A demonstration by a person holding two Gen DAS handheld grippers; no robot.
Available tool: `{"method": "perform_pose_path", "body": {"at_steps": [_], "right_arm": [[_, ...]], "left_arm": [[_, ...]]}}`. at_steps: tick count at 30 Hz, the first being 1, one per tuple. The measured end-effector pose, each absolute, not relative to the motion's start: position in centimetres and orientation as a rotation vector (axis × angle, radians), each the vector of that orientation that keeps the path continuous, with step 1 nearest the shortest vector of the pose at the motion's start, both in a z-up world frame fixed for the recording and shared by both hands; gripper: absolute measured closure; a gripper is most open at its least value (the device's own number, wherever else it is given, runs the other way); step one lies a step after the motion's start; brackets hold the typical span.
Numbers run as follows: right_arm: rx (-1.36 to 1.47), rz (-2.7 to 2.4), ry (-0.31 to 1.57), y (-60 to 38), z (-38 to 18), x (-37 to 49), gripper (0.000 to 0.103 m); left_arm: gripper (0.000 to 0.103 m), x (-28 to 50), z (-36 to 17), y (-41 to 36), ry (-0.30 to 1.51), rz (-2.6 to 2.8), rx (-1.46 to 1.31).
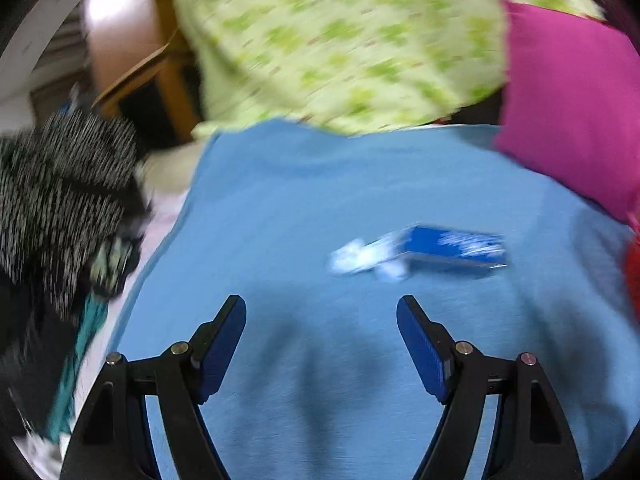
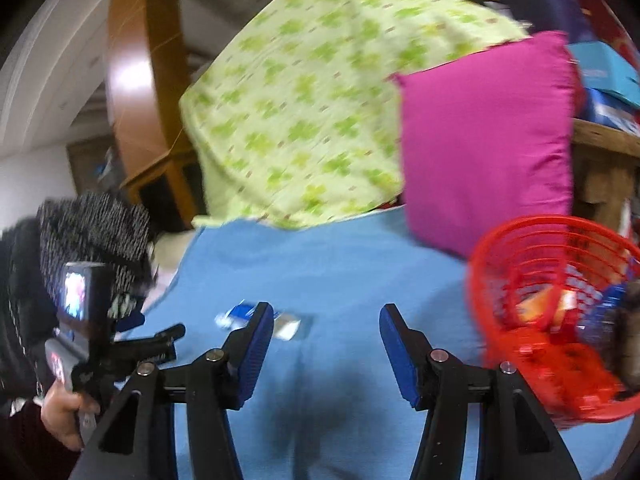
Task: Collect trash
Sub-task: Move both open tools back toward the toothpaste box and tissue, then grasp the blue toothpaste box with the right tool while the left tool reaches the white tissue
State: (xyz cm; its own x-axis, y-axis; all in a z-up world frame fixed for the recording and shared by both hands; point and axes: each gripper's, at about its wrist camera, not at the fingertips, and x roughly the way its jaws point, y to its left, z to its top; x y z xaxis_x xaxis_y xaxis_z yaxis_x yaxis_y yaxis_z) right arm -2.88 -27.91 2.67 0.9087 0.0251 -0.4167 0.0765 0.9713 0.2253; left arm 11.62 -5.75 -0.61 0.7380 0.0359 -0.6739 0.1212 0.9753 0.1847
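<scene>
A blue-and-white crumpled wrapper (image 1: 420, 250) lies on the light blue blanket (image 1: 320, 184). My left gripper (image 1: 320, 308) hovers just short of it and a little to its left, jaws open and empty. In the right wrist view the same wrapper (image 2: 240, 314) shows partly behind my right gripper's left finger. The right gripper (image 2: 326, 312) is open above the blanket (image 2: 340, 264), with nothing between its pads. A red plastic basket (image 2: 504, 276) with several pieces of trash inside stands at the right. A hand holds the left gripper (image 2: 172, 342) at the left edge of that view.
A green patterned pillow (image 2: 304, 112) and a magenta cushion (image 2: 484, 148) lean at the back of the blanket. Black-and-white clothing (image 1: 64, 200) is piled at the left. Wooden furniture (image 2: 136, 80) stands behind, and boxes (image 2: 608, 80) sit on a shelf at right.
</scene>
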Motion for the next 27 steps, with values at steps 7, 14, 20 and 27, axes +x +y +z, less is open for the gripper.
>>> {"method": "perform_pose_path", "body": {"at_steps": [7, 14, 20, 27], "right_arm": [[0.182, 0.083, 0.564, -23.8, 0.3, 2.3, 0.041], [0.067, 0.16, 0.72, -21.8, -2.7, 8.8, 0.037], [-0.1, 0.195, 0.787, -19.4, -5.1, 13.2, 0.037], [-0.255, 0.19, 0.777, -18.2, -6.9, 17.3, 0.036]], "left_arm": [[0.025, 14.2, -4.3, -1.4, 0.84, 0.026, 0.124], [0.025, 16.5, -5.1, -0.3, 0.861, 0.04, 0.118], [0.025, 17.3, -5.5, -0.2, 0.872, 0.028, 0.143], [0.025, 18.9, -6.2, -0.6, 0.86, -0.006, 0.184]]}}
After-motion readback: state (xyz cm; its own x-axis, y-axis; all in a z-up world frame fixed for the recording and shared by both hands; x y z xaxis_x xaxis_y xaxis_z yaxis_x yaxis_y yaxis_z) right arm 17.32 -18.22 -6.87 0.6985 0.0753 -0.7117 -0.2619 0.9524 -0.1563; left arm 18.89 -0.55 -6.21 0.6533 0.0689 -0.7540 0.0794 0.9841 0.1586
